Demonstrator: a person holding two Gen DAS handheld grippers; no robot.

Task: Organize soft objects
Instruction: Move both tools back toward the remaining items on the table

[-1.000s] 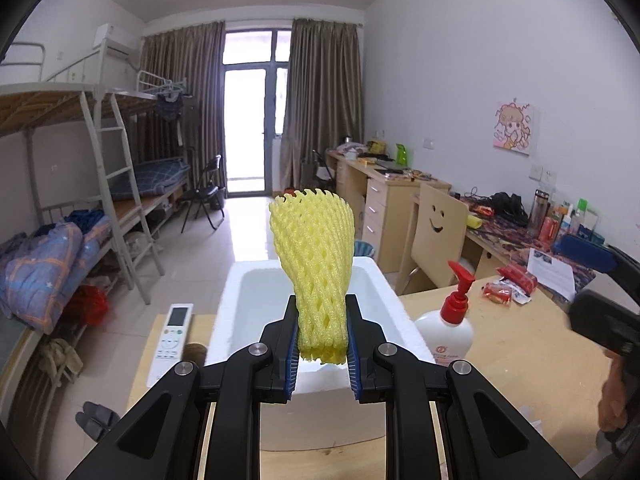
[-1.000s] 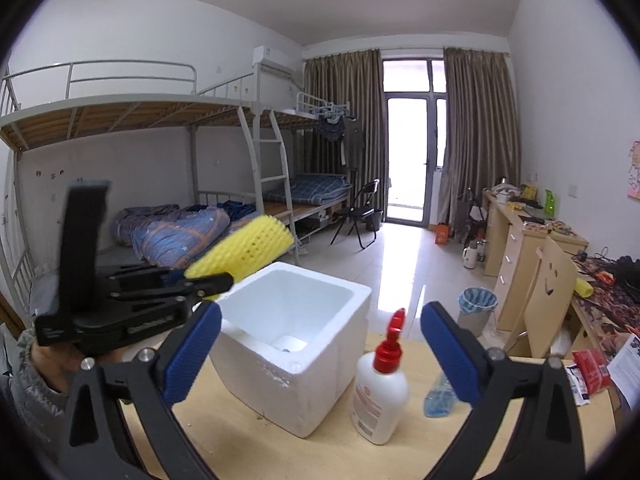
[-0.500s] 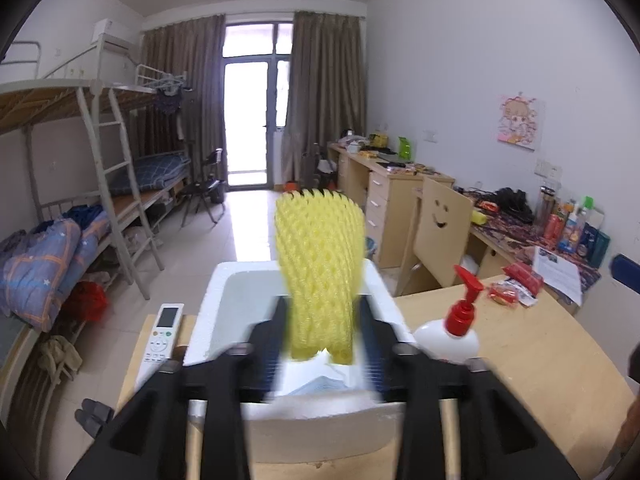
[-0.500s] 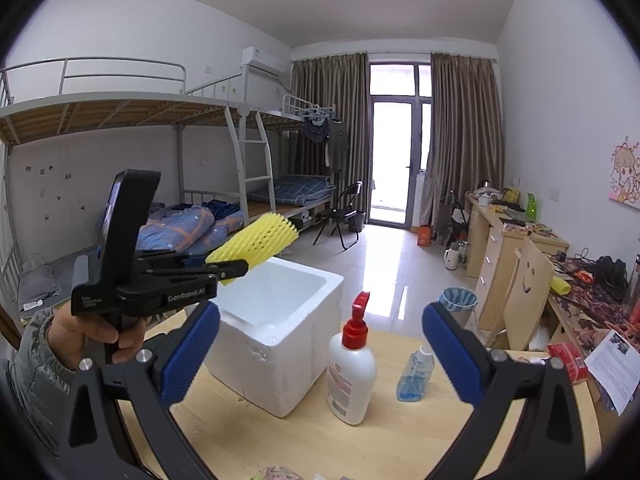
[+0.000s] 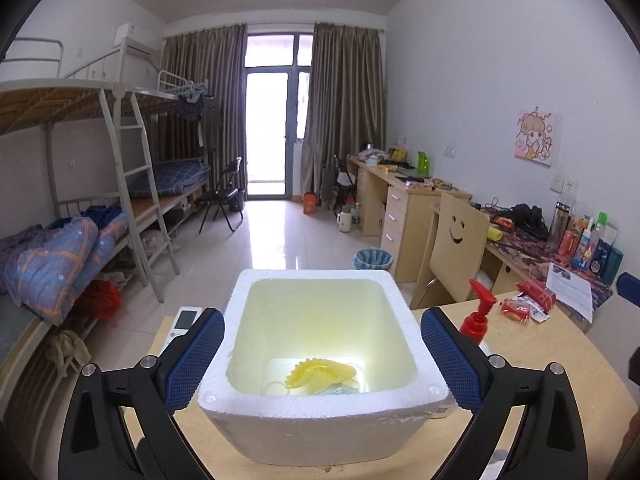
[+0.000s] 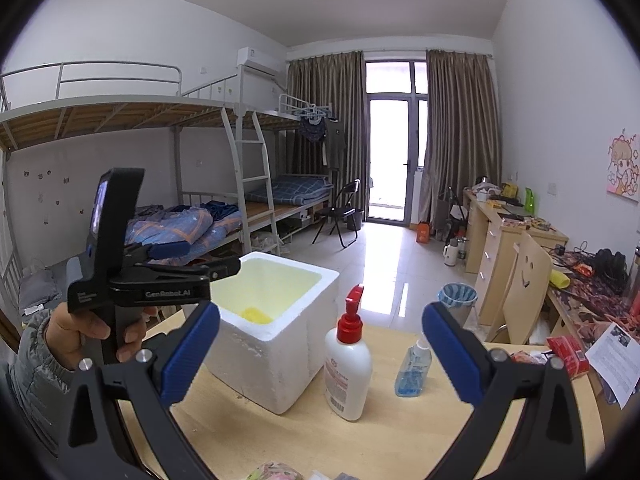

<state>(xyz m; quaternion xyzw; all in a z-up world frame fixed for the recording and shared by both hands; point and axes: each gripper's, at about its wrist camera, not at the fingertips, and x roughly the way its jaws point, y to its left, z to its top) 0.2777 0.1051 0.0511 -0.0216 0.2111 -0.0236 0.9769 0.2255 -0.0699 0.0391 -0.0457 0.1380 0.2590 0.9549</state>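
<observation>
Two grippers were in view, and neither had hold of anything. The left gripper (image 5: 322, 354) hung above the white foam box (image 5: 320, 424), its blue-padded fingers (image 5: 196, 356) spread wide so that one stood outside each side wall of the box. The yellow foam net (image 5: 320, 372) lay crumpled on the floor of the box, below and between those fingers and touching neither. Some pale material lay under and beside the net; what it was could not be told.

From the right wrist view, the left gripper (image 6: 224, 268) reached over the near rim of the box (image 6: 276, 344), held in the person's left hand (image 6: 92, 332), and a patch of the yellow net (image 6: 252, 315) showed at the bottom of the box. The right gripper (image 6: 320, 350) was also wide apart and held back from the box, above the wooden table (image 6: 400, 420).

Just right of the box stood a white pump bottle (image 6: 349, 364) with a red top, and beyond that a small blue bottle (image 6: 413, 368). A white remote control (image 5: 182, 322) lay to the left of the box.
</observation>
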